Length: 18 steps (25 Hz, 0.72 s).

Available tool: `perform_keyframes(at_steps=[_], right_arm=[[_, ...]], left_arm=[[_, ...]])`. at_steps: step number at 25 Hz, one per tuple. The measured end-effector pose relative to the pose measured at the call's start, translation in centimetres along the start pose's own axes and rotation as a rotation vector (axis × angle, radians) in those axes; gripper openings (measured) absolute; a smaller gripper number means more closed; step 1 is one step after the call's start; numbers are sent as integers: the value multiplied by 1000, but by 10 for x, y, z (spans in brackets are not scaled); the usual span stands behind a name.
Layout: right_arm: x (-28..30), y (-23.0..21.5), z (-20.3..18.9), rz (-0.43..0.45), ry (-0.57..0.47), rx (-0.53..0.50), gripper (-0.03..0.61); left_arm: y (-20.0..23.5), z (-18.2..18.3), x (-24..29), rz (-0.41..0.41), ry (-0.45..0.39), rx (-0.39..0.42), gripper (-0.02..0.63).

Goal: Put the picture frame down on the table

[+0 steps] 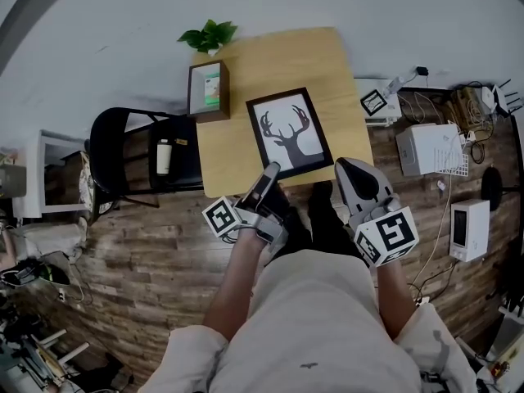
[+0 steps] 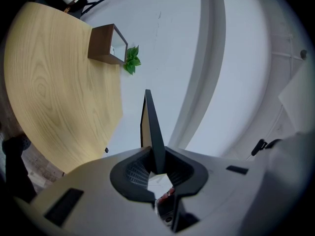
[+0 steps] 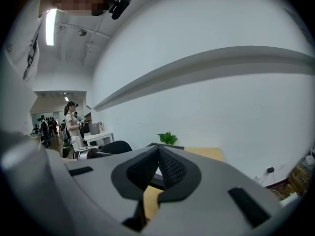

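The black picture frame (image 1: 289,132) holds a deer silhouette and hangs over the near half of the wooden table (image 1: 278,56). My left gripper (image 1: 268,171) is shut on the frame's near left corner. In the left gripper view the frame (image 2: 151,127) stands edge-on between the pads of that gripper (image 2: 156,167), with the table (image 2: 54,92) off to the left. My right gripper (image 1: 343,167) sits just right of the frame's near right corner. In the right gripper view its pads (image 3: 158,166) meet with nothing between them, and the frame's edge (image 3: 165,145) shows just beyond.
A wooden box (image 1: 208,90) with a green and white card stands at the table's far left, a small plant (image 1: 209,34) behind it. A black chair (image 1: 135,150) with a bottle stands left of the table. White devices (image 1: 430,147) and cables lie on the floor at right.
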State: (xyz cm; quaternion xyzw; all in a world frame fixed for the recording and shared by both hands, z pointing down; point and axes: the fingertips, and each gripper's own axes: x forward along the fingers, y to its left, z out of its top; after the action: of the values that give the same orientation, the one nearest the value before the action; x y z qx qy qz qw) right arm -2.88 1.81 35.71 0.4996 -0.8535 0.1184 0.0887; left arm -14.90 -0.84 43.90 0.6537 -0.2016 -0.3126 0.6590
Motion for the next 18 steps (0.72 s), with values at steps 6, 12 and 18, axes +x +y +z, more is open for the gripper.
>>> perform_keyframes(at_steps=[6, 12, 18], right_arm=[[13, -13, -1, 6, 8, 10, -2], [31, -30, 4, 22, 9, 13, -2], [74, -78, 14, 46, 31, 31, -2]], left_arm=[[13, 4, 12, 24, -3, -20, 58], [21, 12, 31, 52, -5, -14, 57], [37, 38, 83, 87, -25, -25, 57]])
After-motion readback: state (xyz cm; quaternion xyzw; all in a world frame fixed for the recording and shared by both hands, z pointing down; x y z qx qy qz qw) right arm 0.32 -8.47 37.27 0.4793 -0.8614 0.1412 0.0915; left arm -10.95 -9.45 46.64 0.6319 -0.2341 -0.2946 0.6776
